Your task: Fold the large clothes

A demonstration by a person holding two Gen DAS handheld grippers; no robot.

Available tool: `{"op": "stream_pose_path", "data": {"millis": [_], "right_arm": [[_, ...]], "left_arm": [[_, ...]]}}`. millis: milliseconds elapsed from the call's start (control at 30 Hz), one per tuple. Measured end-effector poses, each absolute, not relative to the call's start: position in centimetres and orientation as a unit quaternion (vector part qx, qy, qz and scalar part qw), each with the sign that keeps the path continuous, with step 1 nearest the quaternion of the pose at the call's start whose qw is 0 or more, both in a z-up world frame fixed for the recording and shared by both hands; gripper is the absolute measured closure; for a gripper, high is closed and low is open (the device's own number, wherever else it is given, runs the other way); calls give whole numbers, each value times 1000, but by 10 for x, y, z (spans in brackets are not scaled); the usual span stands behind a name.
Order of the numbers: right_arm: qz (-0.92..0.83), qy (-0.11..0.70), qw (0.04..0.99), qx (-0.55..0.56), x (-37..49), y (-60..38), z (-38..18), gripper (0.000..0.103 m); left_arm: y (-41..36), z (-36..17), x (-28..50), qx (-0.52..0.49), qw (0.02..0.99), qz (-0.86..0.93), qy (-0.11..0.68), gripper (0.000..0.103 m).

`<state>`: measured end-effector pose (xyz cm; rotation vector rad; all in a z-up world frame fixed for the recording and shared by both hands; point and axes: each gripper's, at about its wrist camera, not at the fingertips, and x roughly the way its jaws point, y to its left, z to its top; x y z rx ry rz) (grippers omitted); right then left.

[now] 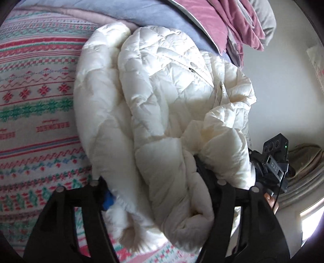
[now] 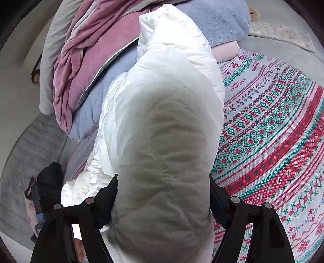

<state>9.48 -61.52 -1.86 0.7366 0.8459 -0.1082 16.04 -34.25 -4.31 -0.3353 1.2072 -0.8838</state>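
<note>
A white quilted down jacket (image 1: 154, 105) lies bunched on a bed with a red and green patterned cover (image 1: 34, 97). My left gripper (image 1: 154, 182) has its jaws wide around a thick fold of the jacket's lower edge. The jacket also fills the right wrist view (image 2: 162, 131), where its padded bulk sits between the jaws of my right gripper (image 2: 164, 192), lifted above the cover (image 2: 273, 141). The right gripper's body also shows in the left wrist view (image 1: 275, 161), at the jacket's right edge.
A blue blanket (image 1: 145, 14), a pink folded cloth (image 2: 224, 51) and a mauve garment (image 2: 85, 60) are piled at the head of the bed. A grey quilted mattress edge (image 2: 28, 153) and white wall (image 1: 283, 91) lie beside the bed.
</note>
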Motion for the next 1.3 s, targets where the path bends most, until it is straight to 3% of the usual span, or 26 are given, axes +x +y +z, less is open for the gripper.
{"op": "stream_pose_path", "data": {"millis": [333, 767, 1000, 1133, 1300], "right_arm": [[-139, 344, 897, 241, 11, -537, 78, 22], [-183, 365, 899, 156, -61, -368, 74, 21], [-235, 357, 899, 93, -77, -331, 94, 17], [-248, 352, 898, 93, -80, -334, 96, 15], [-257, 365, 889, 99, -80, -344, 86, 14]], "left_arm": [[-274, 24, 107, -73, 800, -348, 483, 23], [-214, 36, 8, 87, 858, -243, 444, 15], [-203, 54, -21, 79, 865, -242, 433, 14], [-201, 65, -30, 76, 873, -242, 417, 6], [-203, 67, -31, 76, 873, -245, 414, 5]]}}
